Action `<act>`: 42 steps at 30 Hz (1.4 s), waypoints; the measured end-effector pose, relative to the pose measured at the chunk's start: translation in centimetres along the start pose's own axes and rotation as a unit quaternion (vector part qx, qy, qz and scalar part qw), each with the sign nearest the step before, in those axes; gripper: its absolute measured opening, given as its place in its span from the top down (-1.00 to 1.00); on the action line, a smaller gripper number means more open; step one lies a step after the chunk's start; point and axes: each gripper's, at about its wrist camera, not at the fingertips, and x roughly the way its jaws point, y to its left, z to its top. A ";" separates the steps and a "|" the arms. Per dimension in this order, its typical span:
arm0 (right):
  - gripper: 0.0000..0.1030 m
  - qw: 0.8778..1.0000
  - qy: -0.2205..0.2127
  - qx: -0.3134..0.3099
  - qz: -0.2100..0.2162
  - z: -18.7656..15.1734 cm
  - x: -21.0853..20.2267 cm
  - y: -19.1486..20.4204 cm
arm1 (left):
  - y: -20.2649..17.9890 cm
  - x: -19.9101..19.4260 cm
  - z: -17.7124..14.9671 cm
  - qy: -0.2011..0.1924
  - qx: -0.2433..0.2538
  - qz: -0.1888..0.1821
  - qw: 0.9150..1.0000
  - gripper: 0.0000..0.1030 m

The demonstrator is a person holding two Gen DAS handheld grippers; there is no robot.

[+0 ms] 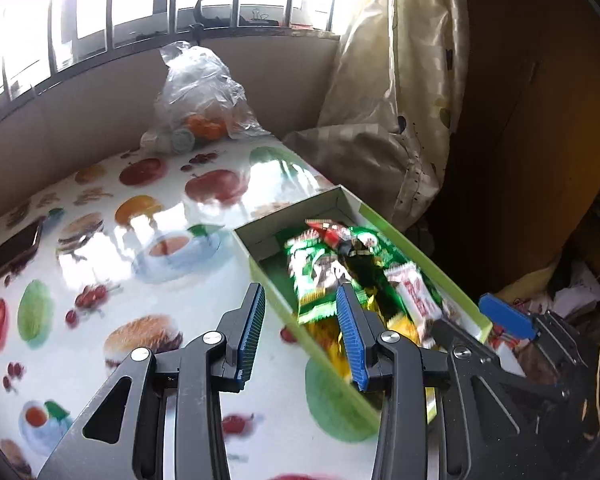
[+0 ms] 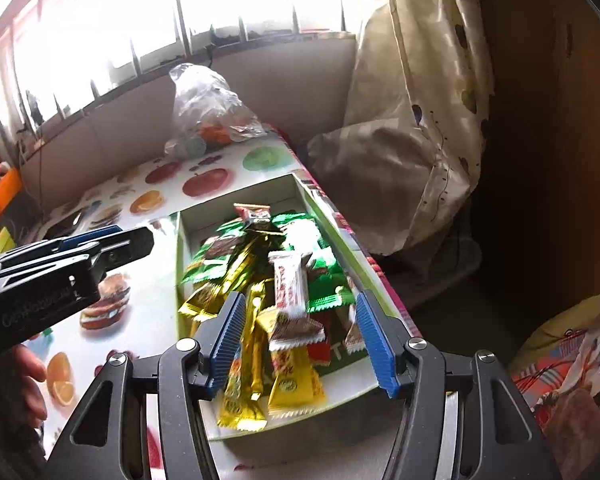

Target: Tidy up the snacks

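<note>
**Both tongs hovering at the snack box**

Left gripper (image 1: pixel 302 330) is hanging with its fingers apart and empty, straddling the near-left wall of the green box (image 1: pixel 278 292) on the fruit-print table (image 1: pixel 148 264).

Right gripper (image 2: pixel 300 342) is also gaping, empty, over the snack packets (image 2: pixel 284 292) heaped inside the box. Whether sorting is starting or finishing, I cannot judge; any pick would need one packet singled out.

Green, gold and white snack packets (image 2: pixel 268 280) lie heaped inside an open green-edged box (image 2: pixel 179 264).
</note>
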 end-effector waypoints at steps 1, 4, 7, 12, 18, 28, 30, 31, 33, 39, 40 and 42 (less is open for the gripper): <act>-0.12 1.000 -0.001 0.000 0.000 -0.2 -0.3 0.2 | 0.1 -0.3 -0.4 0.000 -0.003 0.000 1.000 0.25; -0.12 1.000 -0.007 0.001 0.002 -0.8 -1.3 0.4 | 0.3 -1.2 -1.7 -0.001 -0.002 0.014 1.000 0.25; -0.12 1.000 -0.008 -0.005 -0.003 -1.6 -2.1 0.8 | 0.5 -1.9 -3.3 0.003 -0.007 0.017 1.000 0.25; -0.12 1.000 -0.006 -0.012 -0.010 -3.7 -3.4 1.2 | 0.5 -2.3 -6.4 0.017 0.003 0.035 0.999 0.25; -0.12 1.000 0.006 -0.019 -0.022 -6.7 -3.9 1.7 | 0.7 -2.0 -10.2 0.043 0.002 0.042 0.998 0.25; -0.12 0.998 0.047 -0.024 -0.031 -10.4 -2.9 1.7 | 0.2 -1.1 -13.5 0.073 0.005 0.047 0.996 0.25; -0.12 0.998 0.045 -0.030 -0.040 -10.6 -2.6 2.0 | 0.1 -1.0 -13.6 0.072 0.004 0.044 0.996 0.25; -0.13 0.998 0.045 -0.030 -0.042 -10.7 -2.5 2.0 | 0.1 -1.0 -13.7 0.070 0.006 0.048 0.996 0.25; -0.17 0.997 0.046 -0.028 -0.046 -10.8 -2.1 2.1 | -0.1 -1.1 -13.9 0.064 0.009 0.055 0.996 0.25; -0.23 0.998 0.033 -0.024 -0.054 -11.1 -2.0 2.2 | -0.2 -1.1 -13.9 0.054 0.008 0.062 0.997 0.24; -0.23 0.998 0.033 -0.024 -0.055 -11.0 -1.9 2.3 | -0.1 -1.1 -13.9 0.054 0.006 0.061 0.997 0.24; -0.23 0.997 0.036 -0.023 -0.057 -10.9 -1.8 2.3 | -0.1 -1.2 -13.9 0.054 0.004 0.063 0.997 0.24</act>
